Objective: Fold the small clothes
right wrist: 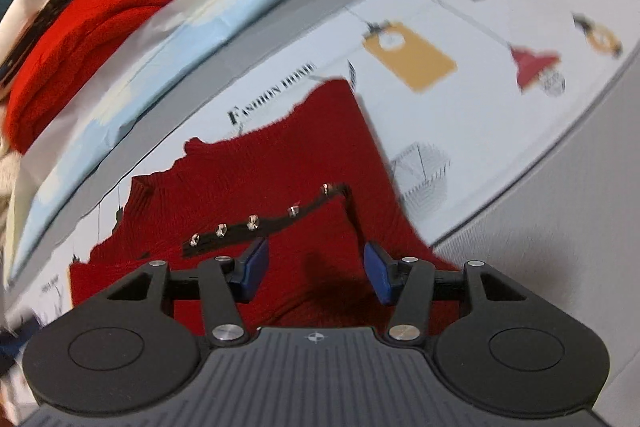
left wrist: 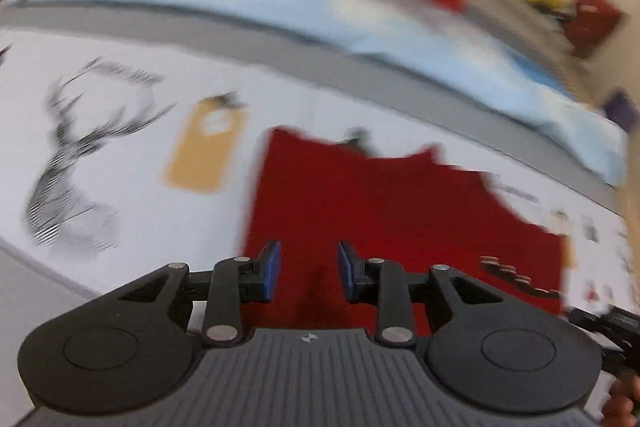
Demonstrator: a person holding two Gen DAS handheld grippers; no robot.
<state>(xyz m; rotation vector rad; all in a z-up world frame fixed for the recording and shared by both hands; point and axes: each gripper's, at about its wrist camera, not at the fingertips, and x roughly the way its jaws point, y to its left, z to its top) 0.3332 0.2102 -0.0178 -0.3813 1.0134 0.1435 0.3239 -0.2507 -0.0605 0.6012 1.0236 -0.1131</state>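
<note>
A dark red knitted garment (right wrist: 280, 179) is lying spread flat on a white printed tablecloth (right wrist: 480, 131), with a black strip of shiny studs (right wrist: 256, 223) running across its near part. The right gripper (right wrist: 316, 273) is hovering over the garment's near edge with its blue pads (right wrist: 376, 271) standing wide apart and nothing between them. The left gripper (left wrist: 309, 269) is likewise hanging above the same red garment (left wrist: 384, 211), its jaws parted and gripping nothing. A folded light blue cloth (left wrist: 360, 15) is lying beyond the garment, and a brighter red fabric pile (right wrist: 80, 47) is sitting behind that. The left view is showing motion blur.
</note>
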